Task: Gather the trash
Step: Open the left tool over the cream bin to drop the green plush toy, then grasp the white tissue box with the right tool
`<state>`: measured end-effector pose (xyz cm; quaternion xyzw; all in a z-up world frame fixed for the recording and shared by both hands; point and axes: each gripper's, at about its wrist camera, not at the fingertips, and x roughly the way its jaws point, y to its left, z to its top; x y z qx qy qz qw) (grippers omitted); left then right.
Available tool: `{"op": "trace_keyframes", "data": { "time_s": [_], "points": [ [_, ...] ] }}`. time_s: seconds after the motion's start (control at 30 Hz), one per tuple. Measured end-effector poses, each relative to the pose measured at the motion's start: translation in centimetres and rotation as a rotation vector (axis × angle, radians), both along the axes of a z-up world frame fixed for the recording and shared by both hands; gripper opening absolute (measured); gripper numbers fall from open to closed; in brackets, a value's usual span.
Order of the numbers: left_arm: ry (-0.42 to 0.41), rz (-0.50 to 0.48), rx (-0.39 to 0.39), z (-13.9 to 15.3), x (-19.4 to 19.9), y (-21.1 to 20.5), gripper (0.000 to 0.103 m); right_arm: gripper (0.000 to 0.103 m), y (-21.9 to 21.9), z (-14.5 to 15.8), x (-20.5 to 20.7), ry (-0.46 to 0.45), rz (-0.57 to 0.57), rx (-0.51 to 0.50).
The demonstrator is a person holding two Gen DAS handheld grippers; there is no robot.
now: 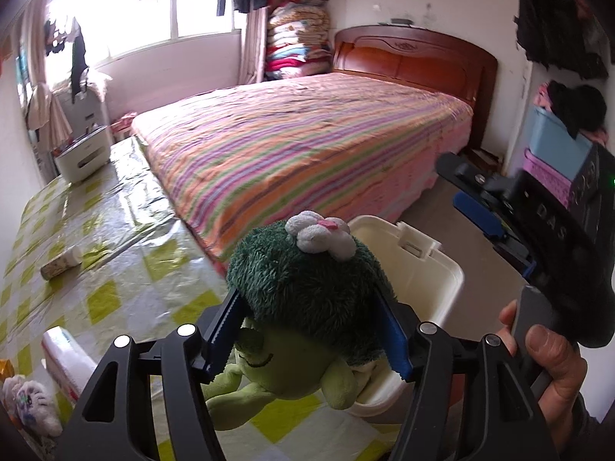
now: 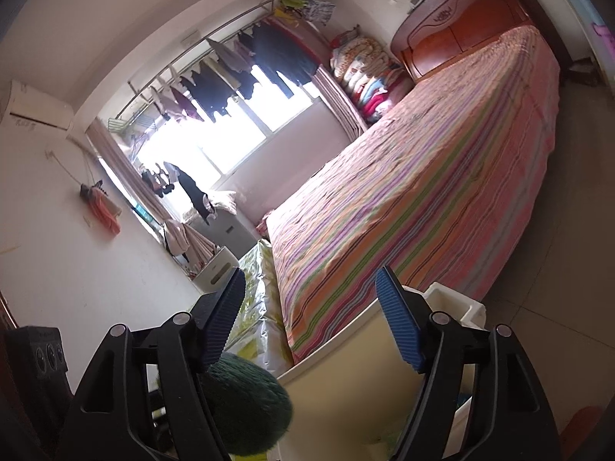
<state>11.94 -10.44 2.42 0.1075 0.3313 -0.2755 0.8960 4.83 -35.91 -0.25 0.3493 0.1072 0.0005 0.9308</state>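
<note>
Lying at the left, a table (image 1: 115, 261) in yellow-checked plastic cloth is seen. A green plush toy with dark fuzzy hair (image 1: 303, 307) is clamped by the left gripper (image 1: 311, 334) above a white plastic bin (image 1: 426, 272). The right gripper (image 2: 311, 322) is spread, empty.

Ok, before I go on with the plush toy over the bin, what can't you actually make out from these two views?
- Inside of the white bin: left wrist view, the plush toy held in the left gripper covers most of it; right wrist view, the right gripper frame blocks it.
- Toy's lower body: cut off behind the gripper frame.
- Small fluffy items at the bottom-left corner: blurred, cut by the edge.
- Bottle label on the table: too small to read.
</note>
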Motion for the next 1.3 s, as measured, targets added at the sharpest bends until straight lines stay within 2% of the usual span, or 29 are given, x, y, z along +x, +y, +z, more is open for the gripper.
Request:
{"op": "trace_keyframes", "data": {
  "time_s": [0.3,0.43,0.5,0.57,0.87,1.03,1.3],
  "points": [
    [0.019,-0.034,0.058,-0.9,-0.9,-2.2,0.068,0.071,-0.7,0.0,-0.4,0.000,-0.018,0.008],
    [-0.059,0.006,0.077,-0.3,-1.3,-1.8,0.071,0.072,-0.3,0.1,-0.1,0.002,-0.002,0.004],
    [-0.077,0.013,0.075,0.0,-1.5,-1.5,0.078,0.072,0.0,0.2,0.1,0.003,0.011,-0.007],
    [-0.080,0.018,0.059,0.4,-1.5,-1.0,0.078,0.073,0.3,0.3,0.2,0.002,0.017,-0.014],
    [-0.116,0.077,0.003,2.0,-1.2,2.4,0.079,0.075,1.3,0.5,0.7,0.002,0.050,-0.023],
    [-0.130,0.154,-0.014,2.4,-0.6,5.3,0.079,0.076,2.7,0.6,1.3,0.006,0.089,-0.047],
    [-0.108,0.274,-0.033,2.4,0.6,10.9,0.079,0.077,6.3,0.8,2.6,0.018,0.181,-0.076]
  ]
}}
